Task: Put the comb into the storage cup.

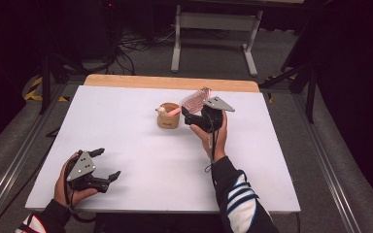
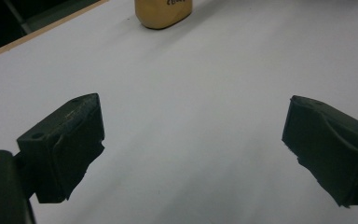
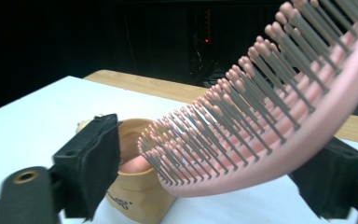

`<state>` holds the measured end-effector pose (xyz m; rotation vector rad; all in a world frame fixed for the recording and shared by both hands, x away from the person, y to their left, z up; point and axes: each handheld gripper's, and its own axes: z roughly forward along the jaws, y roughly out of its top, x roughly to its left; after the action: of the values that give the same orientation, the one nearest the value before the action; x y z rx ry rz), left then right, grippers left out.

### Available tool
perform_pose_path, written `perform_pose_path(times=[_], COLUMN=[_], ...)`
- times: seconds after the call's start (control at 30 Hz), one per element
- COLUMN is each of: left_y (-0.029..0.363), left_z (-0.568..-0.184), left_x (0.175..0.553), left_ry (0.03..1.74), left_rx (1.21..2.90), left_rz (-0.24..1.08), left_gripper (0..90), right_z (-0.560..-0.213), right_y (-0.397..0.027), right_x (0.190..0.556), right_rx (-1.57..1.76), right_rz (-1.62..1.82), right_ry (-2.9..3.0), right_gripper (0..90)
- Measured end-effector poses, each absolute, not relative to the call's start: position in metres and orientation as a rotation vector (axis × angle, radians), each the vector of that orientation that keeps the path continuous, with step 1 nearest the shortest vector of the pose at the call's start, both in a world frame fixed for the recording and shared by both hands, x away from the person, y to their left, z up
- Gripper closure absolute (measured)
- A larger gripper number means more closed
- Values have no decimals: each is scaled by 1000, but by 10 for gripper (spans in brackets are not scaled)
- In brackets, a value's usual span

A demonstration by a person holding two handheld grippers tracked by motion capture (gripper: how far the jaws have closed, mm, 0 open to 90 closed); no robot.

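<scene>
A pink hairbrush [image 1: 195,99] stands tilted with its handle down in a small wooden cup [image 1: 168,119] near the middle of the white table [image 1: 141,150]. My right gripper [image 1: 193,109] is at the brush head, to the right of the cup. In the right gripper view the brush [image 3: 261,116] lies between the jaws of that gripper [image 3: 219,154]; the left pad [image 3: 93,163] stands clear of the bristle tips, so it is open. The cup [image 3: 135,186] sits just below. My left gripper [image 1: 108,164] rests open and empty at the near left; in its own view [image 2: 191,140] the cup [image 2: 163,14] is far ahead.
A wooden strip [image 1: 170,81] runs along the table's far edge. Beyond it stand a white desk frame [image 1: 213,29], floor cables [image 1: 131,46] and dark stand legs [image 1: 296,77]. Metal rails [image 1: 330,165] flank the table.
</scene>
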<state>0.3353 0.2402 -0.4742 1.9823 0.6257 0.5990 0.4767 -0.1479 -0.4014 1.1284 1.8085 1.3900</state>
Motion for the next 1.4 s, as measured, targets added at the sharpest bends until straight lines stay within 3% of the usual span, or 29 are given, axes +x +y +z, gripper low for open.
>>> perform_pose_path(times=[0.47,1.4], left_y=[241,241], left_z=[-473,-473], left_x=[335,335], left_ry=[623,629], left_rx=[1983,1974], left_rz=[607,606], left_gripper=[64,63], right_z=[-400,-391], right_y=[-146,-150], right_x=[474,467], right_rx=[1100,1076], right_rz=[1375,1310], right_ry=[1773,1744], right_gripper=[39,71])
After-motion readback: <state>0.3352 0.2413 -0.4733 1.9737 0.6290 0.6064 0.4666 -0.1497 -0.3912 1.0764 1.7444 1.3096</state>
